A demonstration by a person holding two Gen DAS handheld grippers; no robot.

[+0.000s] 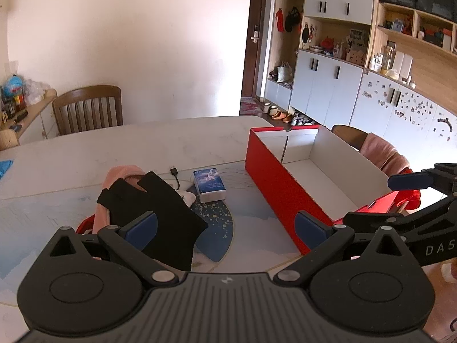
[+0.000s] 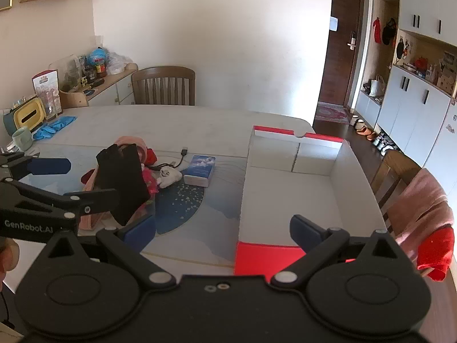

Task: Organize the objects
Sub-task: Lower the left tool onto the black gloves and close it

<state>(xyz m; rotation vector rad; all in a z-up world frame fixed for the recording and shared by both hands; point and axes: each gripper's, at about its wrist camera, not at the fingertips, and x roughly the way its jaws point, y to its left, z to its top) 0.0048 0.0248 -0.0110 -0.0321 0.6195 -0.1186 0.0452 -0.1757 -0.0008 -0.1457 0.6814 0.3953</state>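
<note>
1. The left gripper (image 1: 225,225) and the right gripper (image 2: 222,228) are both spread wide and hold nothing.
2. The left one hangs over the black glove (image 1: 160,211) lying on pink cloth (image 1: 120,175), left of the open red box (image 1: 274,183), which is bare inside.
3. Nothing seems sorted yet; the next move probably calls for lowering onto the glove.

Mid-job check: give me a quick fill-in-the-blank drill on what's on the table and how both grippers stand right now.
1. The red box on the table holds ____ so far.
2. The black glove lies on top of a ____ cloth.
3. The jaws of the left gripper and the right gripper are both ____.
4. The tissue pack lies between the glove pile and the ____.

Missing words: nothing; pink; open; red box
</note>
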